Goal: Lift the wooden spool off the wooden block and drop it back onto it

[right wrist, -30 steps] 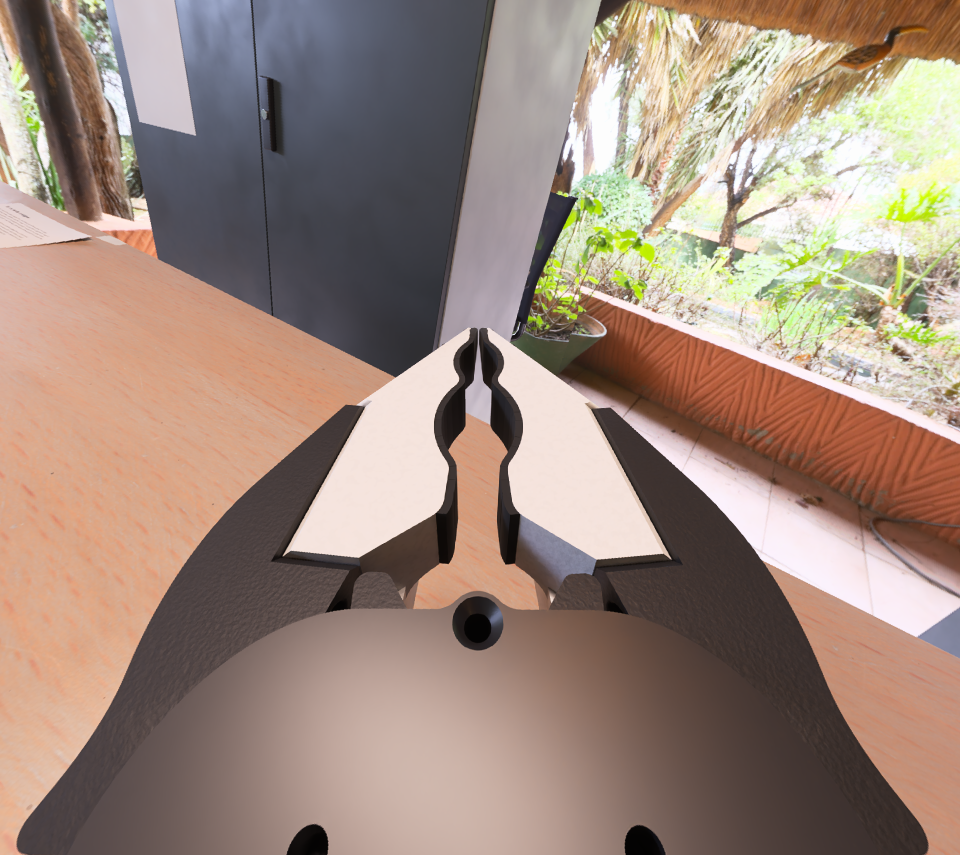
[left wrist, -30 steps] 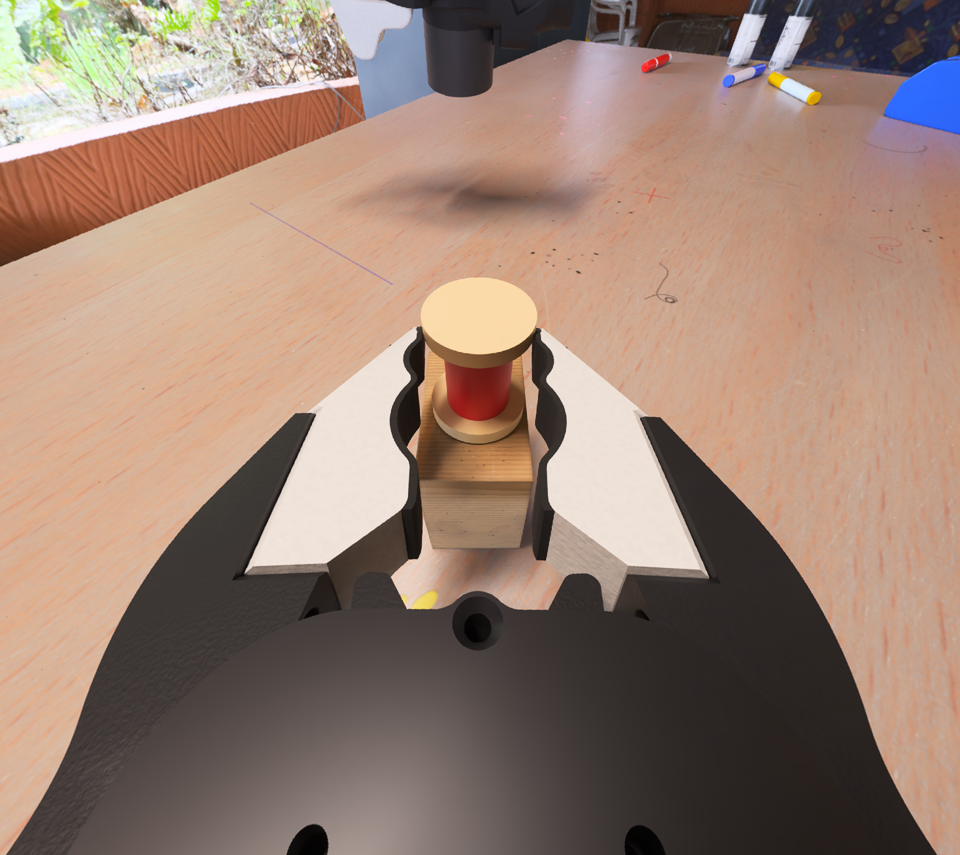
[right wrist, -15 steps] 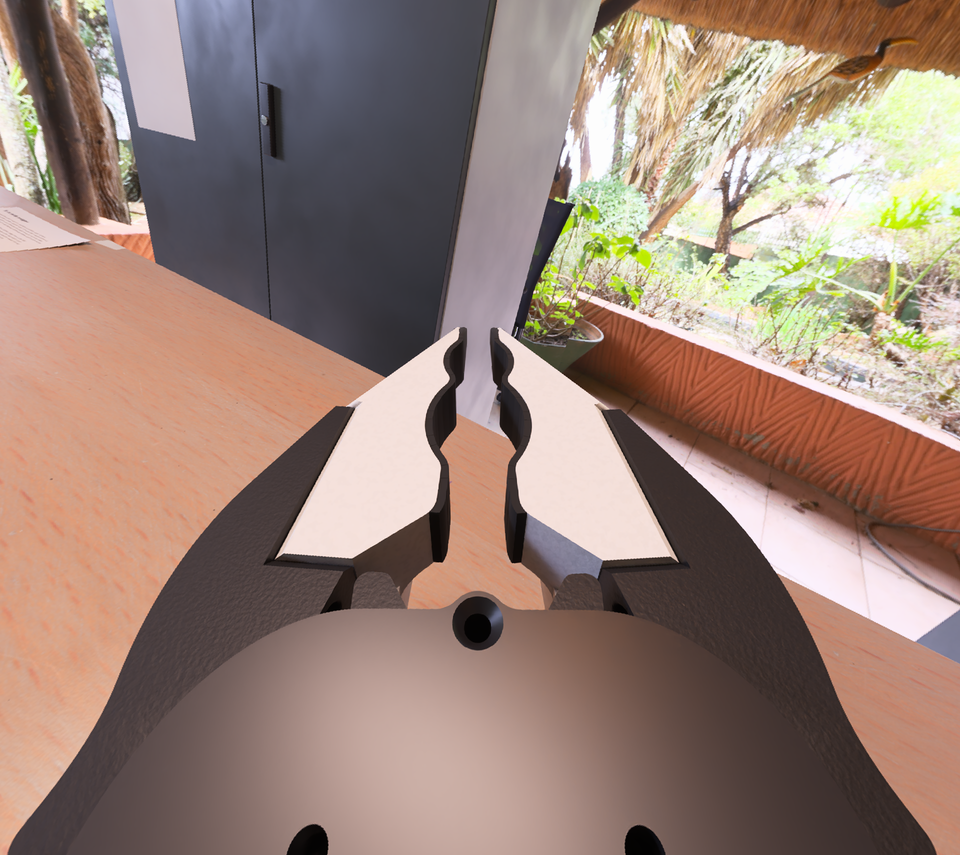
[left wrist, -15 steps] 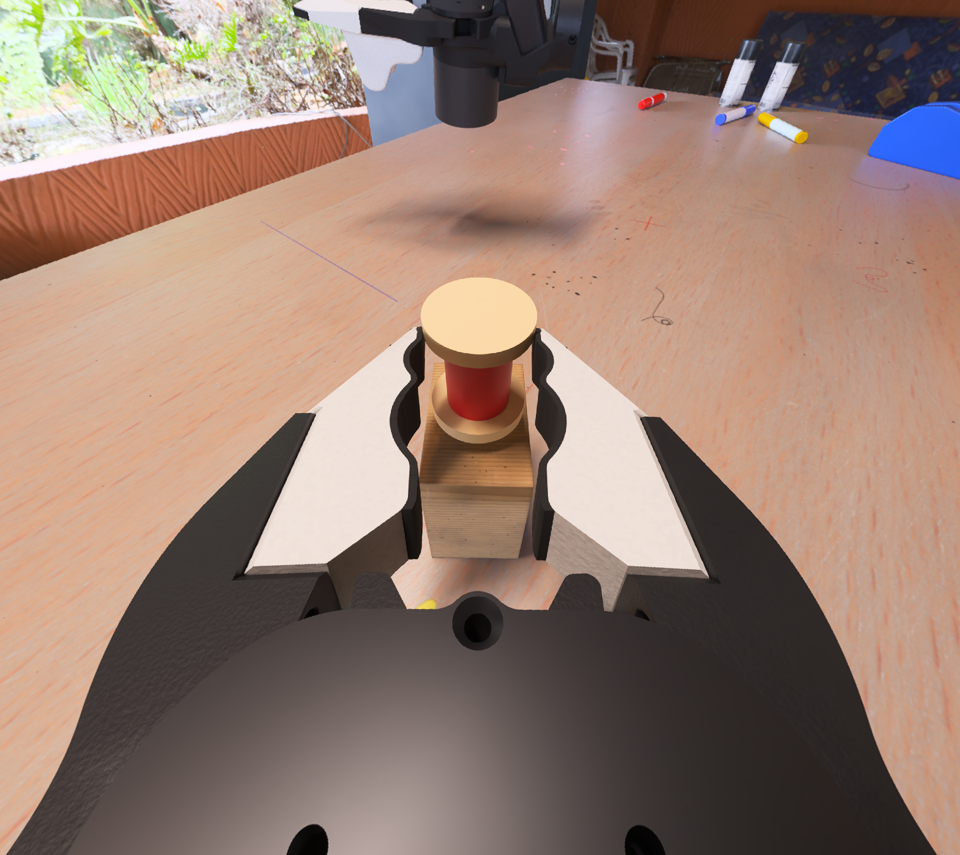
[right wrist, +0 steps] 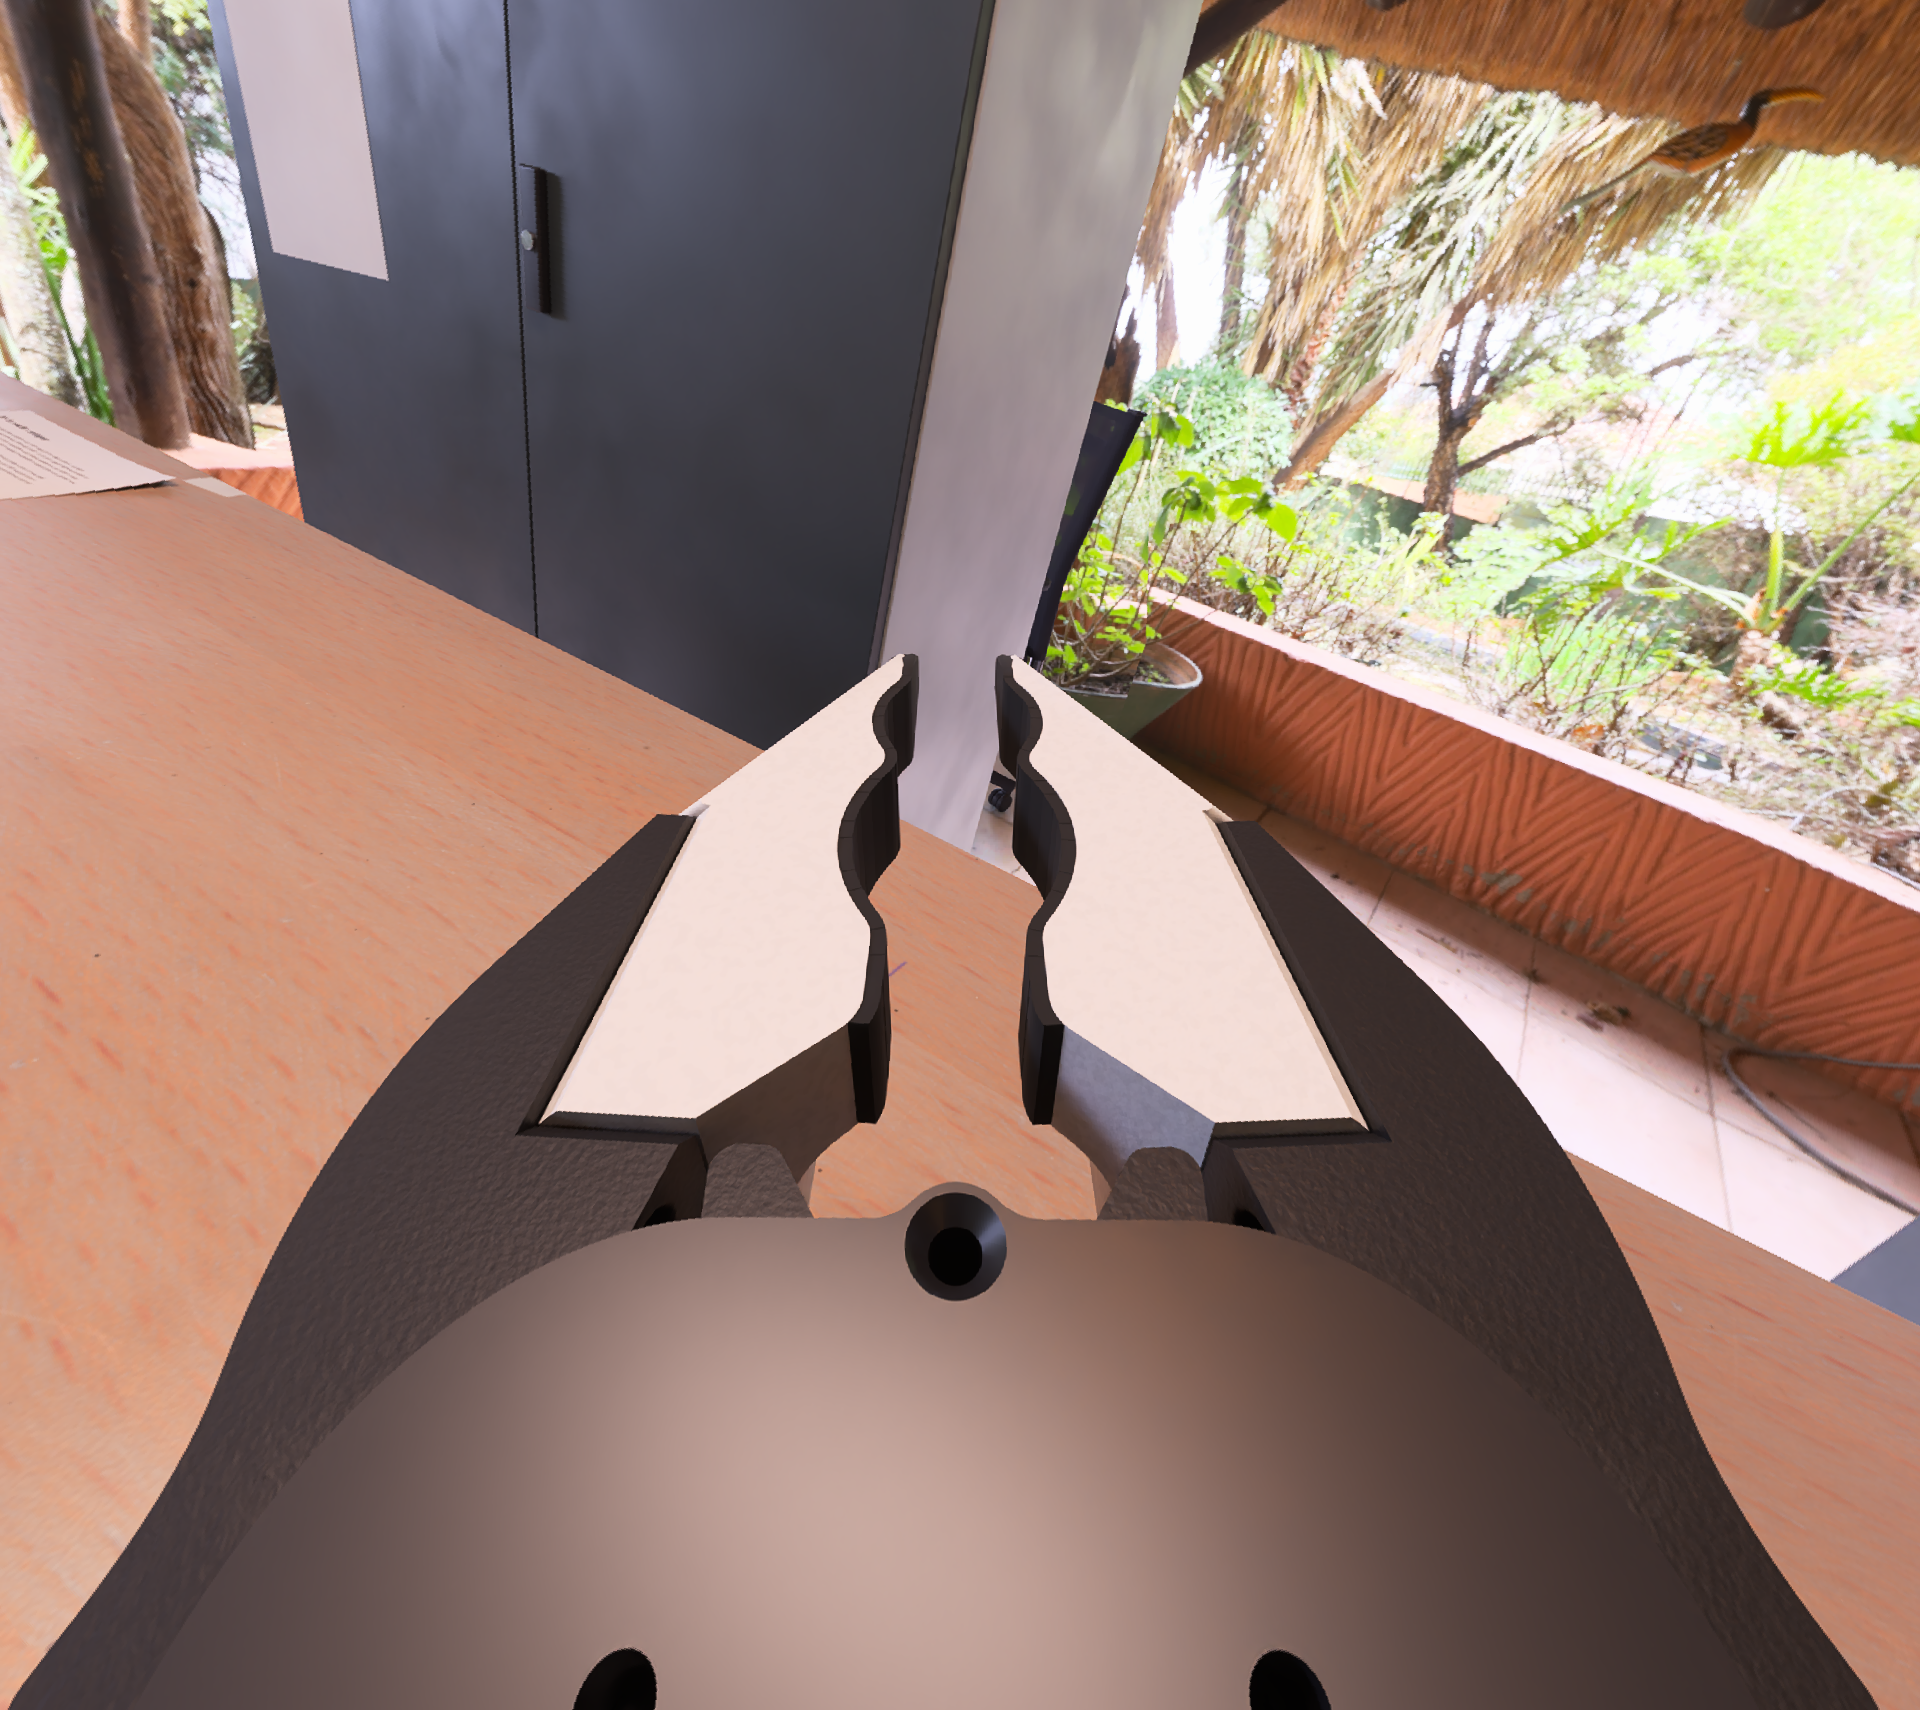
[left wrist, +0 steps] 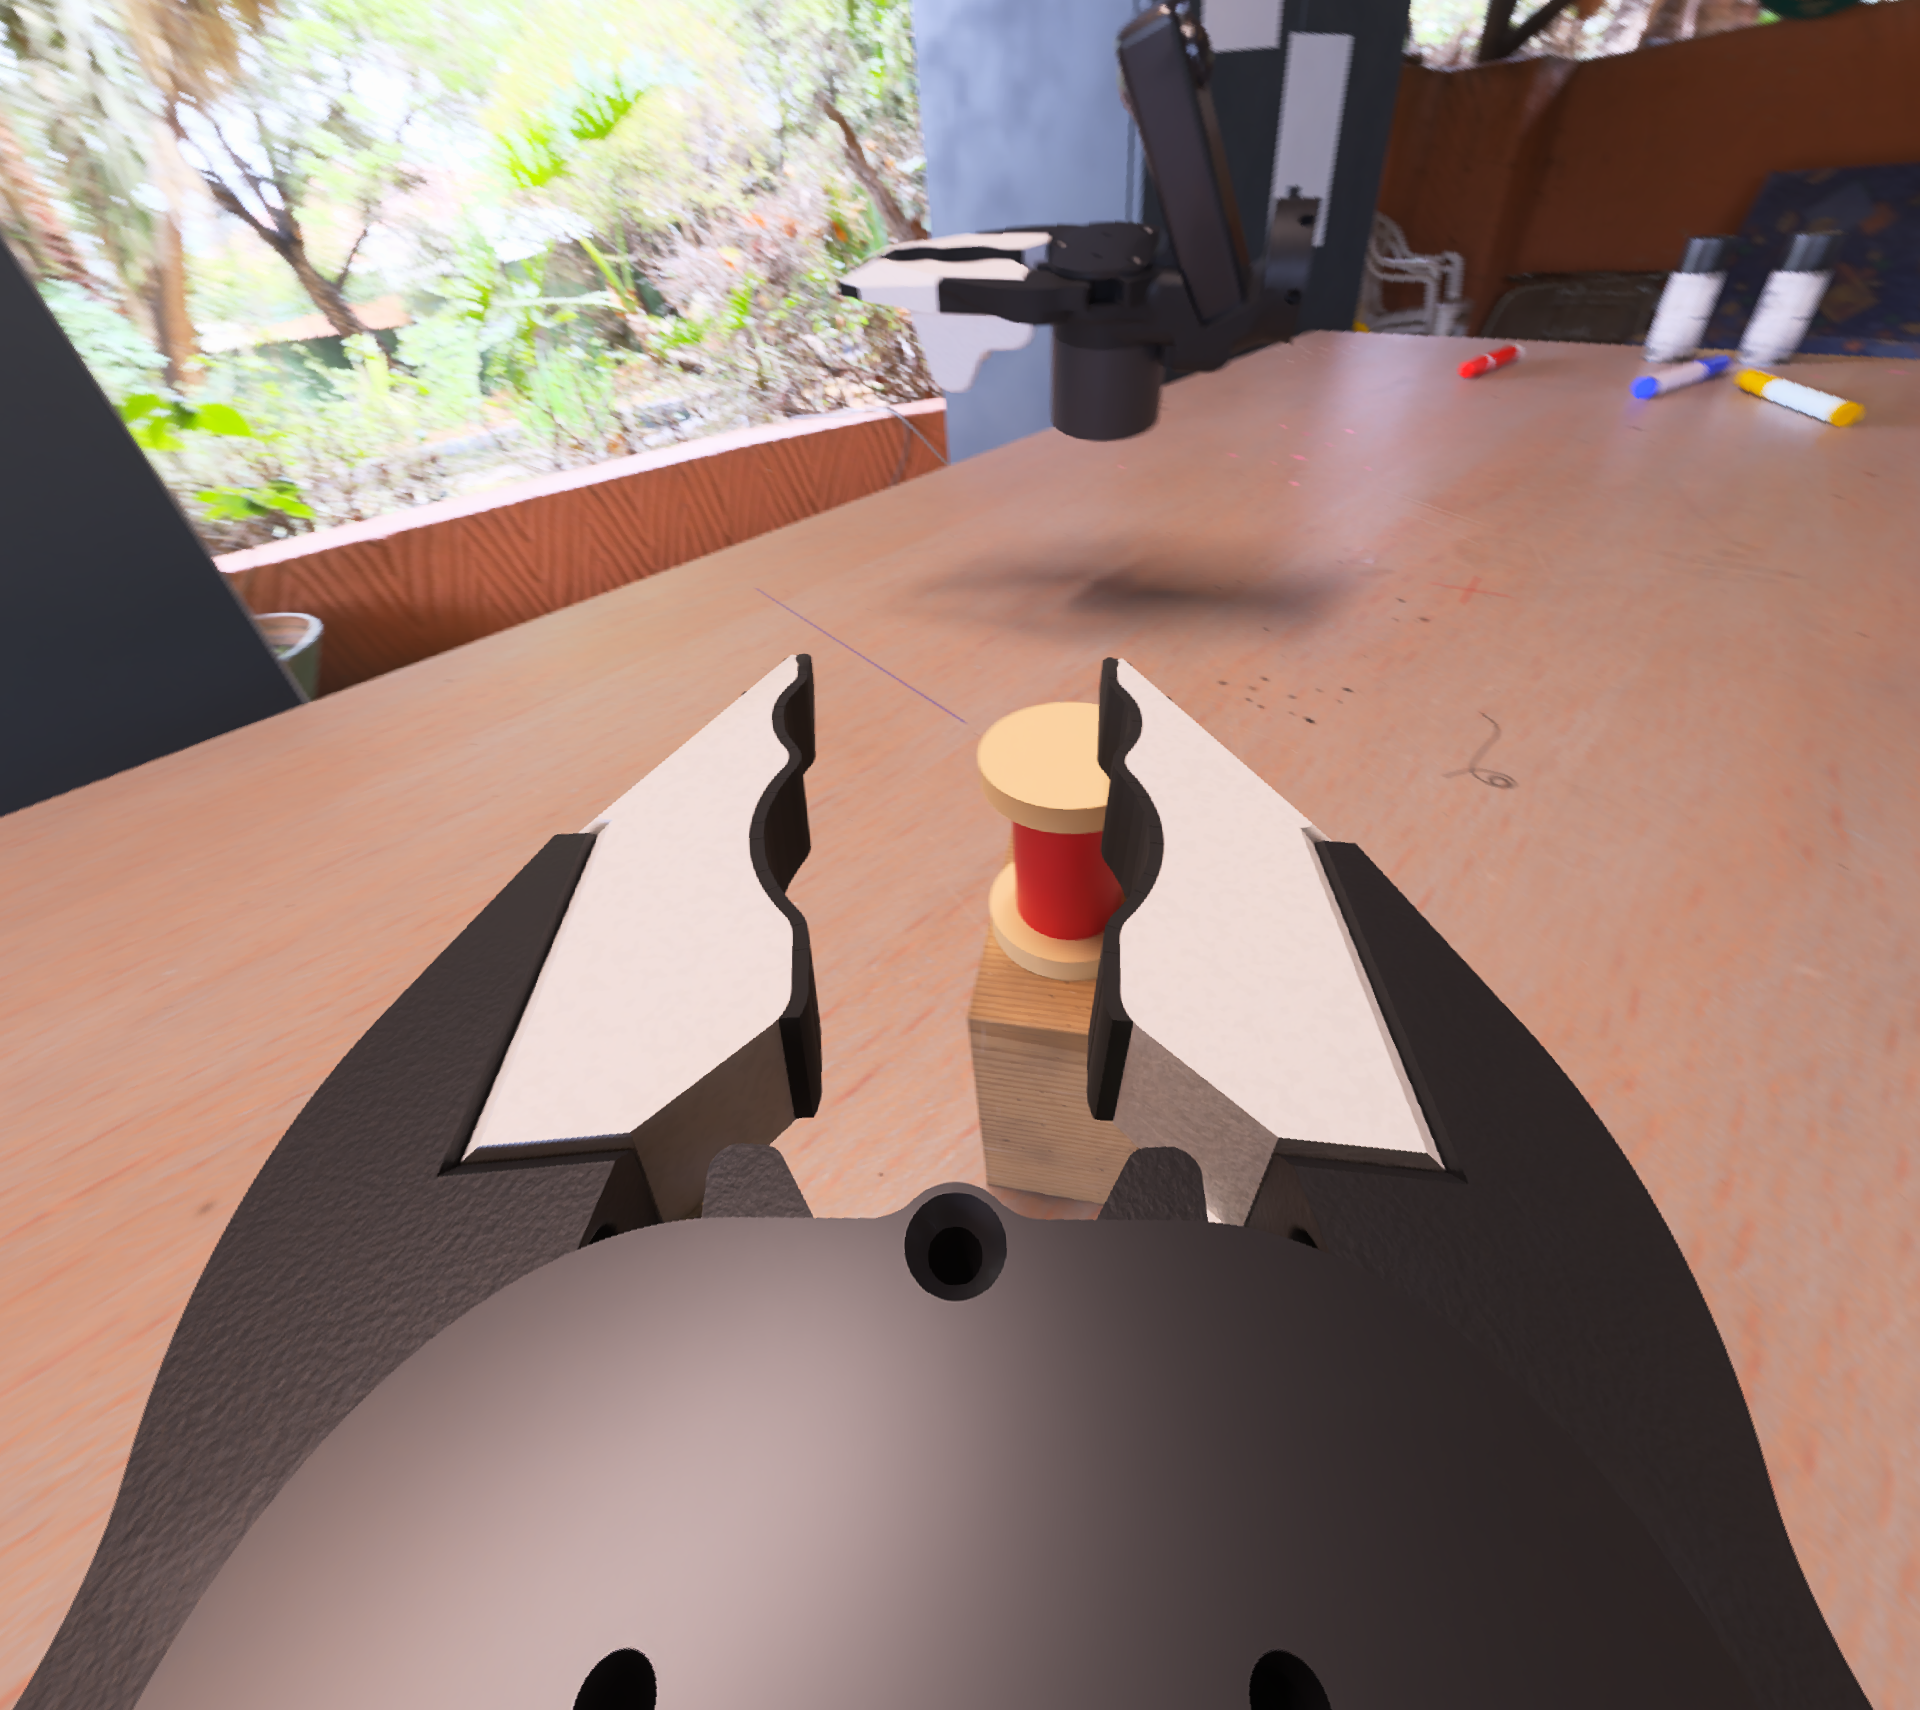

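The wooden spool (left wrist: 1049,839), with pale flanges and a red core, stands upright on the wooden block (left wrist: 1023,1089) on the table (left wrist: 1507,881). My left gripper (left wrist: 954,684) is open and empty. The spool and block lie between its fingers, close against the right finger (left wrist: 1195,912), which hides their right sides. My right gripper (right wrist: 954,673) is slightly open and empty, above the table's edge and pointing off the table. It also shows in the left wrist view (left wrist: 935,278), hovering farther back over its shadow.
Red (left wrist: 1491,361), blue (left wrist: 1678,377) and yellow (left wrist: 1797,398) markers and two white bottles (left wrist: 1688,299) lie at the far right. A dark cabinet (right wrist: 623,206) stands past the table edge. A paper sheet (right wrist: 52,455) lies at far left.
My left gripper has opened off the spool and shifted left and back, leaving the spool standing on the block. My right gripper's fingers have parted from shut to slightly open.
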Available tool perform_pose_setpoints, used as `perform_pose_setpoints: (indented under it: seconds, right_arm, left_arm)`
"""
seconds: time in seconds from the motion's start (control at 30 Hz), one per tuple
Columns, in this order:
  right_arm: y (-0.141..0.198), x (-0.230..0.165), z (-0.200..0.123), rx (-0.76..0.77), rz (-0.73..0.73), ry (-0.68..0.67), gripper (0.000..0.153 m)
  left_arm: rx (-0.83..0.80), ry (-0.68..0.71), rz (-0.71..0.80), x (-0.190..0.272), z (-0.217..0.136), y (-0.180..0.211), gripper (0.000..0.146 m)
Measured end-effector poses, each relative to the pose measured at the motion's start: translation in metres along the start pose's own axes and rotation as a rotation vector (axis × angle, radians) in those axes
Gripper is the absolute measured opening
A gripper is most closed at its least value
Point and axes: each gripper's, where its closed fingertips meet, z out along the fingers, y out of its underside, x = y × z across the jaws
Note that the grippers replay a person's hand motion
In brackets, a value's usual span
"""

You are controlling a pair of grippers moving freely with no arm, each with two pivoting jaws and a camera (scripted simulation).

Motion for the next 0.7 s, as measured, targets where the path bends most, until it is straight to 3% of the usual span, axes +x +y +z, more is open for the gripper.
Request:
perform_pose_setpoints:
  seconds: [0.3,0.7]
  right_arm:
    - [0.001,-0.002,0.000,-0.001,-0.010,0.002,0.016]
    - [0.006,0.000,0.000,-0.001,-0.011,0.018,0.021]
  left_arm:
    - [-0.004,-0.158,-0.039,-0.028,-0.007,-0.001,0.090]
    - [-0.013,-0.174,-0.042,-0.032,-0.011,-0.003,0.078]
